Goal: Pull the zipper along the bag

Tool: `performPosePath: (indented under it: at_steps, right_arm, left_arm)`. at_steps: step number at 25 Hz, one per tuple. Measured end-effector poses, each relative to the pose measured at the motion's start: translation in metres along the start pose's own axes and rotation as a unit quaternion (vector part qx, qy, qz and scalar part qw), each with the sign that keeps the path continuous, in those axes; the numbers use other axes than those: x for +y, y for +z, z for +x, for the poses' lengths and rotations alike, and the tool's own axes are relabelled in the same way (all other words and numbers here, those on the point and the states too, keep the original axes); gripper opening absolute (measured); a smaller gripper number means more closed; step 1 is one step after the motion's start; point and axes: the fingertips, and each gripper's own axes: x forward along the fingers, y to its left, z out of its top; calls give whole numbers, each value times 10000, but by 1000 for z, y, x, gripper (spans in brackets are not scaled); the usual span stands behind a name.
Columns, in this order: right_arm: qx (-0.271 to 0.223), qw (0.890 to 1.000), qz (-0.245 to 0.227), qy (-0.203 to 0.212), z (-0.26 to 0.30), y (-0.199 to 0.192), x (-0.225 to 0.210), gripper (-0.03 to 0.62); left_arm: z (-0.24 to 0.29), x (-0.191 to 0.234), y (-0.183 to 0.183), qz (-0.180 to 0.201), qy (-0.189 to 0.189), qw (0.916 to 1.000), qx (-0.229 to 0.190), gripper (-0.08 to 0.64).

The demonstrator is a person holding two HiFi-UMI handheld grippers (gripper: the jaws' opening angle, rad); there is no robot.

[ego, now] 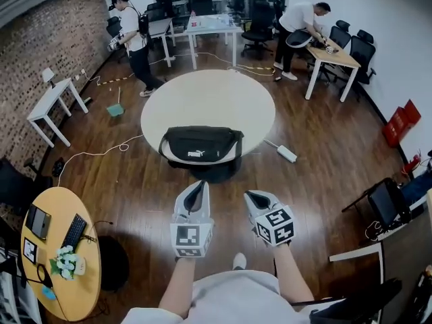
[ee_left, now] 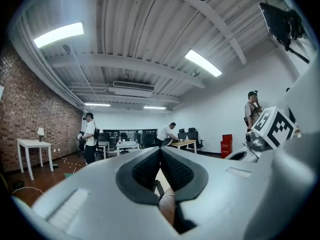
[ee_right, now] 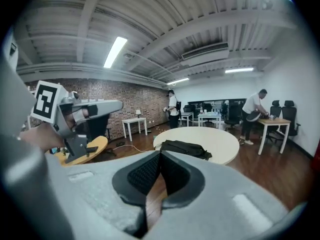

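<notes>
Black bag [ego: 201, 144] lies at the near edge of a round white desk [ego: 209, 93], white logo side facing the wearer, strap looped at both ends. Left hand-held gripper [ego: 197, 185] and right hand-held gripper [ego: 255, 196] are held low over the wood floor [ego: 317, 174], side by side, well short of desk and bag, touching neither. Left gripper view: jaws pressed together, nothing between them, aimed across the room toward the far wall. Right gripper view: jaws together at the tips too, empty; bag and desk show beyond them, left hand-held gripper off to the side. Background: person [ego: 131, 36] standing near the brick wall [ego: 47, 39], second person [ego: 297, 29] bent over a wooden desk [ego: 334, 56], yellow round desk [ego: 57, 262] with keyboard [ego: 73, 231] at lower left
</notes>
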Motion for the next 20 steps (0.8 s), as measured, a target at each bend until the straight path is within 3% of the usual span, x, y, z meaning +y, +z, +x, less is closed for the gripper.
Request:
performPosePath:
  at_steps: [4, 9, 15, 20]
  right_arm:
    - [9, 9999, 47, 124, 38, 4, -34, -12]
    - [424, 9983, 310, 242, 80, -24, -49, -12]
    - [289, 9971, 407, -571, 141, -3, -124, -12]
    - [200, 9915, 366, -1230, 206, 46, -179, -12]
  left_arm:
    - [42, 6, -30, 113, 56, 9994, 313, 17]
    - [93, 10, -76, 67, -283, 9964, 793, 17]
    - [189, 41, -103, -75, -819, 9930, 850, 17]
    - [278, 91, -98, -134, -1425, 9867, 775, 17]
